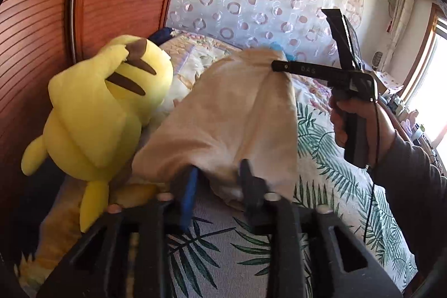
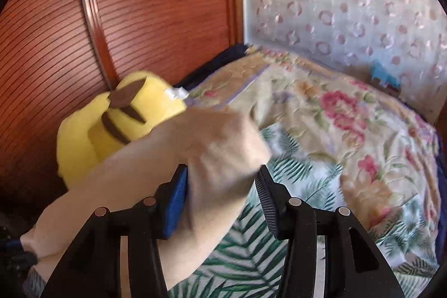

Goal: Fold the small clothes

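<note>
one beige garment (image 1: 232, 113) hangs lifted above the leaf-print bedsheet (image 1: 329, 158), stretched between two grippers, its long axis running in the left wrist view from 6 o'clock near the camera toward 1 o'clock. the left gripper (image 1: 218, 175) has its fingers drawn in and clamped on the near edge, while the right gripper (image 2: 223, 186), fingers partly apart, has cloth bunched between them, though a firm pinch cannot be told. one yellow plush toy (image 1: 100, 108) lies at 9 o'clock against the wooden headboard (image 1: 42, 32).
</note>
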Action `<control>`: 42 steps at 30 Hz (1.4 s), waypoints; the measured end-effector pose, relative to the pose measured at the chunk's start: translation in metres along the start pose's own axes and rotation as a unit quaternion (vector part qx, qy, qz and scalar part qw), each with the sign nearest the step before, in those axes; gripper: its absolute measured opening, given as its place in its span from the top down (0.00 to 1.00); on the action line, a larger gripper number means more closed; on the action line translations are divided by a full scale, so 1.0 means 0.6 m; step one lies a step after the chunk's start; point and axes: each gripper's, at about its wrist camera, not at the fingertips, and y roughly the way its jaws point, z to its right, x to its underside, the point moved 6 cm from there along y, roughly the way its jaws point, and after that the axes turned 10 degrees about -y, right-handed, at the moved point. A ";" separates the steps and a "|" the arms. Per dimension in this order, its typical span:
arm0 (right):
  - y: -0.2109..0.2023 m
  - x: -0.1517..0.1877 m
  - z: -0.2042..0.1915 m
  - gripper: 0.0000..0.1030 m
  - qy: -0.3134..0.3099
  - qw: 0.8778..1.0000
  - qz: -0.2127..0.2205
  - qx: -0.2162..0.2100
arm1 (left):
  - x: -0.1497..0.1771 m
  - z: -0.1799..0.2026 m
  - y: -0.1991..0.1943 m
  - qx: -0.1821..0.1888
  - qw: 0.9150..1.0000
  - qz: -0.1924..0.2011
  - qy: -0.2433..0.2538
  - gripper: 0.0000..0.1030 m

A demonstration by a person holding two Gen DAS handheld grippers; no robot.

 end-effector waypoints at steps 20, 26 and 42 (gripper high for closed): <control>-0.031 0.046 0.022 0.73 0.031 0.999 -0.006 0.024 | -0.001 0.056 -0.055 -0.028 0.996 0.045 0.074 0.22; -0.177 0.132 -0.001 0.66 0.019 0.999 0.025 0.028 | 0.014 0.112 -0.074 -0.014 0.993 0.054 0.102 0.22; -0.530 0.350 -0.045 0.60 0.086 0.986 0.078 0.121 | 0.111 0.296 -0.155 0.052 0.978 0.070 0.190 0.22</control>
